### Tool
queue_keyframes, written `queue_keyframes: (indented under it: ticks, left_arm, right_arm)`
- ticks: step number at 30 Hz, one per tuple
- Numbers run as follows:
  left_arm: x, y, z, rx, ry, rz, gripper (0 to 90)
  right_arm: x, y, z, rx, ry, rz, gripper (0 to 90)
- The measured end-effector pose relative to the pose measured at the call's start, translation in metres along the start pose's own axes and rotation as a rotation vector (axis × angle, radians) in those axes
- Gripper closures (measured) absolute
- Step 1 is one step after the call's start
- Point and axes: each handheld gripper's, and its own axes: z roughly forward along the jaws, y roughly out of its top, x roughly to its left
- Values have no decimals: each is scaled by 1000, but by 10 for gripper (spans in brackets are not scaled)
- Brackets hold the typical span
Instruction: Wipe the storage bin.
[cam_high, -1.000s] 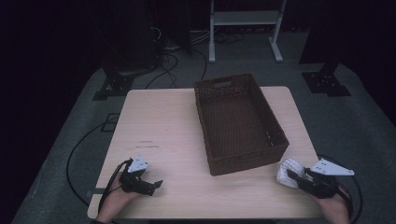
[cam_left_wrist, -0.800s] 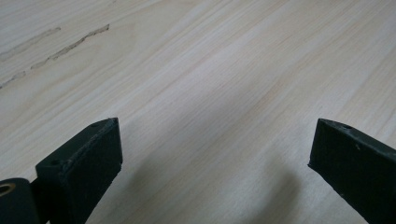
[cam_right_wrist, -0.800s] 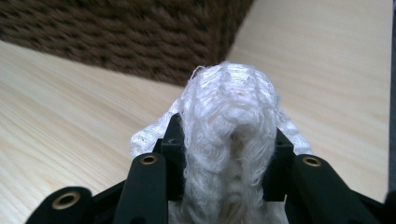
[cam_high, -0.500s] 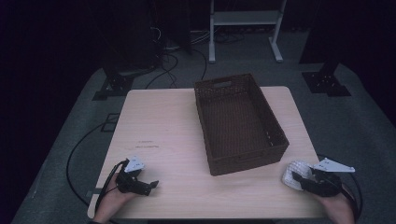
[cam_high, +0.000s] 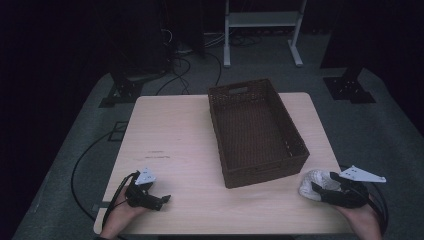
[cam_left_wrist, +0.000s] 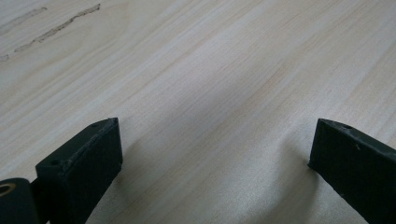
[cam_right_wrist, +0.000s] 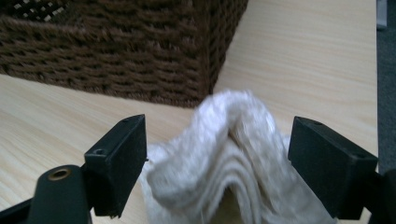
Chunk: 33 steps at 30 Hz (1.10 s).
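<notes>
A crumpled white cloth (cam_high: 311, 181) lies on the wooden table (cam_high: 170, 130) near its front right corner, just in front of the dark woven basket (cam_high: 216, 120). My right gripper (cam_high: 322, 192) is open, and the cloth (cam_right_wrist: 233, 140) sits bunched between its two widely spread jaws, with the basket's corner (cam_right_wrist: 140, 56) right behind it. My left gripper (cam_high: 161, 201) rests at the front left of the table. It stands open over bare wood (cam_left_wrist: 215, 93) with nothing between its jaws.
The basket looks empty and takes up the right middle of the table. Scuff marks (cam_high: 157, 155) mark the wood to its left. Cables (cam_high: 85, 165) trail off the table's left side, and stands and a shelf frame (cam_high: 260, 20) sit on the floor beyond.
Both hands have shifted only slightly, the right one drawing a little toward the near edge. The cloth stays between the right jaws.
</notes>
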Motion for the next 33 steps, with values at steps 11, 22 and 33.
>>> queue_keyframes:
  ticks: [11, 22, 33]
  left_arm:
    - [2, -3, 2, -27, -10, 20, 0]
    - [2, -4, 3, -50, -11, 23, 0]
    - [3, -4, 4, -50, -12, 24, 0]
  right_arm:
    - [-4, 30, 2, -76, 46, -13, 386]
    - [-18, 51, 24, -82, 67, 5, 761]
    - [-13, 57, 31, -72, 92, -20, 878]
